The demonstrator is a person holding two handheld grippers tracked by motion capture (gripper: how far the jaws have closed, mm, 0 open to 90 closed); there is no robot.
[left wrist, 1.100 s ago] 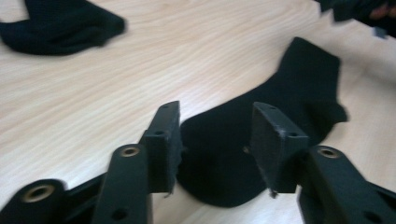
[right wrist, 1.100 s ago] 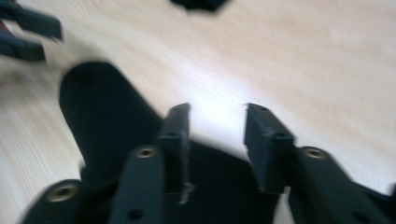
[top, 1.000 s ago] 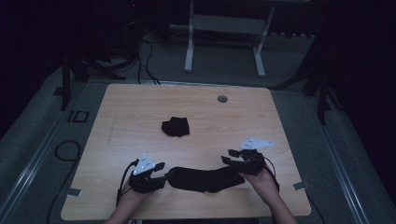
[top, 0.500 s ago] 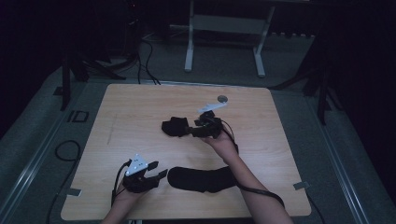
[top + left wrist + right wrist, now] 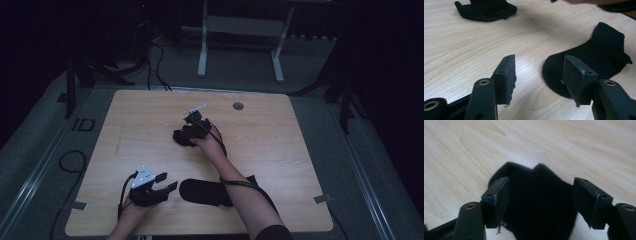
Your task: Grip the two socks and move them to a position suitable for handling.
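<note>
The right gripper [image 5: 189,131] is out over the middle of the table [image 5: 280,150], right above the bunched sock [image 5: 183,138]. Its jaws have just been opening and stand wide; in the right gripper view the bunched sock [image 5: 536,205] lies between and below them, and neither pad presses on it. The cloth is black, crumpled into a low heap, with bare wood on every side. The right forearm [image 5: 235,185] runs from the near edge across the table to that gripper, and its cable trails along it.

The left gripper [image 5: 165,187] rests near the front left of the table, held in the left hand [image 5: 137,197], with the grey plate on top. Its jaws stand about half open with nothing between them; in the left gripper view [image 5: 537,80] only wood shows in the gap. Just beside its right jaw lies the flat sock [image 5: 594,62], black and ribbed, spread out with its rounded end toward the gripper. In the high view the flat sock [image 5: 202,191] sits close to the front edge, partly under the right forearm.

The two socks lie well apart. A small grey disc [image 5: 238,106] sits in the far part of the table.
</note>
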